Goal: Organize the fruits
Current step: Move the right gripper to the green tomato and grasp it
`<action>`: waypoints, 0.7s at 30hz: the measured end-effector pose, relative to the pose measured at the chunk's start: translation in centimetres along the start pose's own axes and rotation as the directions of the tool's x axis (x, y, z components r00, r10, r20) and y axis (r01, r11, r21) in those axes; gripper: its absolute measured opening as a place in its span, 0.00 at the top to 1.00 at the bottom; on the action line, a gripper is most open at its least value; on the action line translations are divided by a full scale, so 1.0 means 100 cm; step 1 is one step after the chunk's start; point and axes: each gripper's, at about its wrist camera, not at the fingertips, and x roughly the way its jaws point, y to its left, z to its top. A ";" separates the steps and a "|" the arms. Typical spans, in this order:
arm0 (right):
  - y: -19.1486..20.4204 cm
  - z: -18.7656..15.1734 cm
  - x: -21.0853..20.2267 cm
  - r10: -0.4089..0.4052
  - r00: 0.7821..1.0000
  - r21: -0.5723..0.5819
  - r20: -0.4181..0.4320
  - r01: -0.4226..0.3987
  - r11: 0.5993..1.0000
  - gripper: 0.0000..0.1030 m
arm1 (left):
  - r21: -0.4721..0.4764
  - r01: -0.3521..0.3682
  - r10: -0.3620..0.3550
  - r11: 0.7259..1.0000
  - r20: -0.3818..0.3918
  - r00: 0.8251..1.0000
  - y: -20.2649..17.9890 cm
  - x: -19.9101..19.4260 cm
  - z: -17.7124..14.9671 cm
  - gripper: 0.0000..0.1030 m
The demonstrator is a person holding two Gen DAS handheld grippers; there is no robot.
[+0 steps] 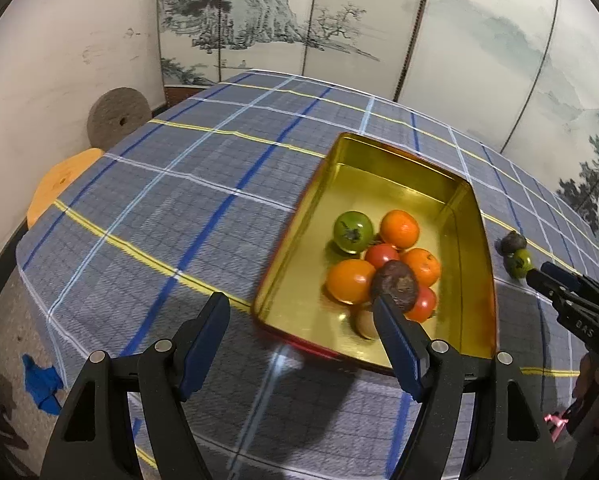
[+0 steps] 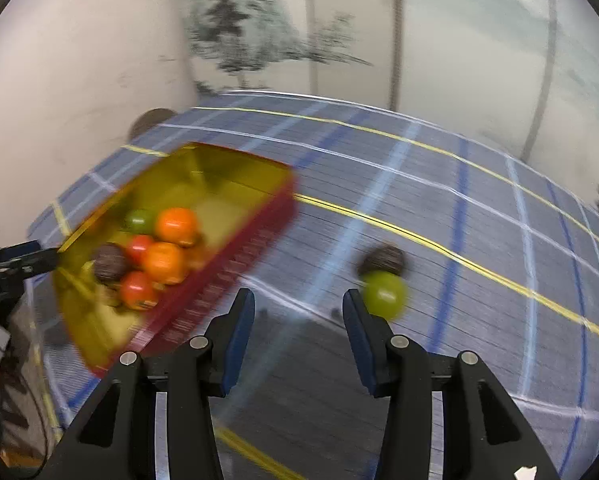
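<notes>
A table under a blue-grey checked cloth (image 1: 171, 200) fills both views, with a painted folding screen (image 1: 267, 20) behind it. On the cloth sits a gold tin (image 1: 473, 216) with red outer walls. Its near half holds a cluster of fruits (image 1: 383, 264): orange, red, one green and one dark brown piled together.

The left gripper (image 1: 303, 308) hovers over the tin's near left corner, jaws released and holding nothing; its right finger overlaps the brown fruit in the picture, though contact cannot be judged.

The right gripper (image 2: 299, 300) points at bare cloth to the right of the tin, jaws apart and empty.

Just beyond its right finger lie a green fruit (image 2: 383, 294) and a dark fruit (image 2: 381, 260), seemingly touching in the blur
</notes>
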 end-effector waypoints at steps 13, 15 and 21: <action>-0.043 -0.009 0.030 -0.037 0.999 0.074 -0.040 0.039 0.996 0.57 | 0.047 0.024 -0.024 0.999 -0.017 1.000 -0.028 0.008 0.009 0.27; -0.044 -0.008 0.035 -0.037 0.998 0.071 -0.043 0.040 0.997 0.57 | 0.056 0.030 -0.029 0.998 -0.019 0.999 -0.034 0.009 0.011 0.27; -0.046 -0.005 0.045 -0.031 0.998 0.068 -0.048 0.034 0.997 0.57 | 0.096 0.047 -0.045 0.994 -0.023 0.999 -0.058 0.013 0.018 0.27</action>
